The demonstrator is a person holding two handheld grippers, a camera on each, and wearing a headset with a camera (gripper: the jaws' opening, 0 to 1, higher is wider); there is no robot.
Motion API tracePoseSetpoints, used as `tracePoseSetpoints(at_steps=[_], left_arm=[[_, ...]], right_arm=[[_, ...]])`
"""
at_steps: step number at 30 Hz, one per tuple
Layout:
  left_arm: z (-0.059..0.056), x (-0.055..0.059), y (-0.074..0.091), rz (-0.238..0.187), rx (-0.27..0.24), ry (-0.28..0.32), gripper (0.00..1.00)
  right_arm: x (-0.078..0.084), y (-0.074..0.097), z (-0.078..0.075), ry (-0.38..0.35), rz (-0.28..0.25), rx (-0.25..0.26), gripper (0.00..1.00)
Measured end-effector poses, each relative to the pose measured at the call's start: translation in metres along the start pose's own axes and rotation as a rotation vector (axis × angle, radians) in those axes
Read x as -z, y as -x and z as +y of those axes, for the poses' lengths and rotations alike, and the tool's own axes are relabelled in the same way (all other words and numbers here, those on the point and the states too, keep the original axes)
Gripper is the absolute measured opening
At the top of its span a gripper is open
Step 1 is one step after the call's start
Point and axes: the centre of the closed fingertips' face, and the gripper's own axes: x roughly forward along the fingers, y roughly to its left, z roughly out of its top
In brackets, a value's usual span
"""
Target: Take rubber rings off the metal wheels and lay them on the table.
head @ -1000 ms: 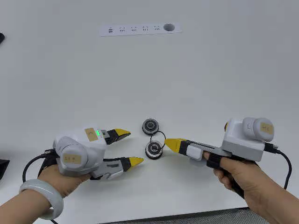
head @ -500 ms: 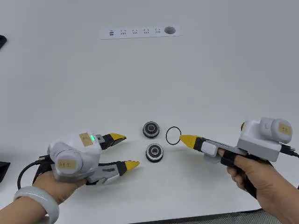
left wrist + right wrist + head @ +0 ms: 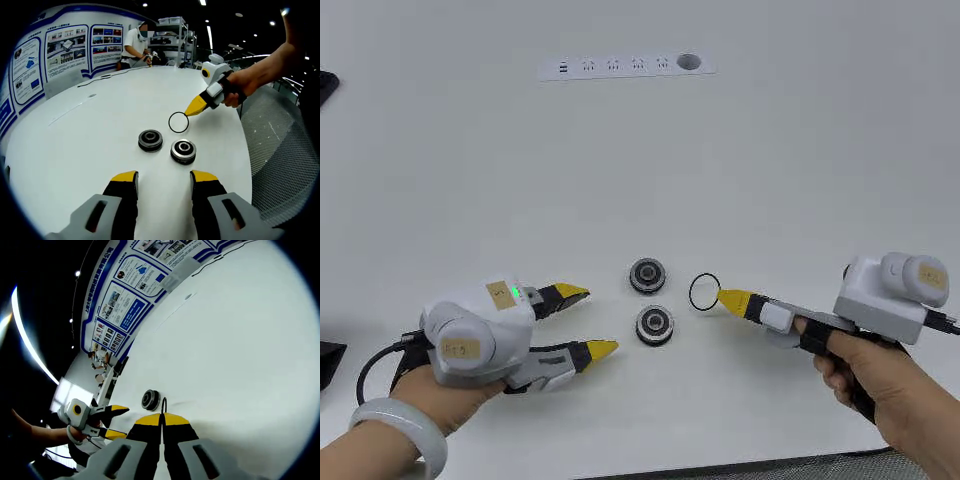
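Jaws of the right gripper (image 3: 730,297) are pinching shut on one thin black rubber ring (image 3: 691,291), which is hanging off their yellow tips just right of the two metal wheels. Whether it is touching the tabletop (image 3: 770,180) I cannot tell. Both wheels are lying flat and apart from each other, the far wheel (image 3: 647,275) and the near wheel (image 3: 654,325) (each with a dark outer band and a shiny hub). Jaws of the left gripper (image 3: 588,320) are standing wide apart, holding nothing, and pointing at the wheels from the left. Both grippers are wearing tan stickers (image 3: 502,292) with writing too small to read, and one green light (image 3: 516,293) is glowing on the left one. One white power strip (image 3: 625,66) is lying far back on the tabletop, well apart from the rest.
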Motion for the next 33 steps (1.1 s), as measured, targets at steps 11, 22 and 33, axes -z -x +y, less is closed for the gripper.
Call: tracePoseSetpoints(at_steps=[11, 22, 33], left_arm=[[0.002, 0.001, 0.000, 0.000, -0.001, 0.008, 0.42], [0.003, 0.003, -0.001, 0.002, -0.001, 0.009, 0.42], [0.002, 0.002, 0.000, -0.002, 0.000, 0.011, 0.42]], right_arm=[[0.002, -0.002, -0.018, 0.027, 0.016, 0.048, 0.02], [0.003, -0.003, -0.020, 0.085, 0.027, 0.069, 0.10], [0.003, 0.000, -0.020, 0.157, 0.041, 0.091, 0.16]])
